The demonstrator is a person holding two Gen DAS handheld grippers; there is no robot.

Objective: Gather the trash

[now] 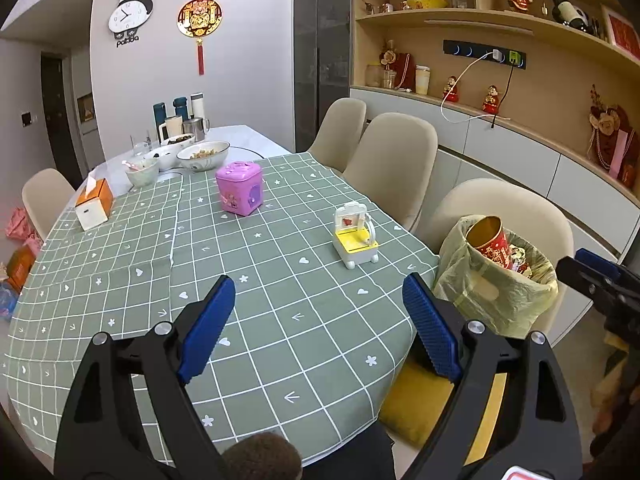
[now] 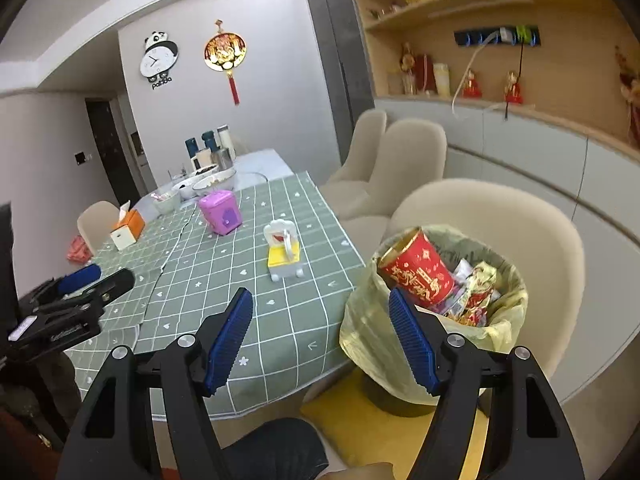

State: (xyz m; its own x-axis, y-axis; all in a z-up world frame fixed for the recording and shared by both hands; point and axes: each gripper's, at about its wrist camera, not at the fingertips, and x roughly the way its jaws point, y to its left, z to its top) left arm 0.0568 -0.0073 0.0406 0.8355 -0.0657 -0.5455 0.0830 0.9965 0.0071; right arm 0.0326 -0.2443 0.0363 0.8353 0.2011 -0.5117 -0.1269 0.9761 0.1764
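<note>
Two grippers are over the table (image 1: 280, 320), and both are empty. The trash, a red cup (image 2: 416, 276) and some wrappers (image 2: 476, 292), lies in the bin (image 2: 372, 320), which has a yellow bag and stands on a chair (image 2: 520, 220) beside the table edge. In the right wrist view the bin is just beyond the right finger (image 2: 412, 340), and the cup shows above that fingertip. The right gripper (image 2: 320, 336) has its fingers spread wide, with only the cloth behind the gap. In the left wrist view the bin is to the right of the left gripper (image 1: 320, 324), past its right finger (image 1: 428, 324). Its fingers are also wide apart and touch nothing.
</note>
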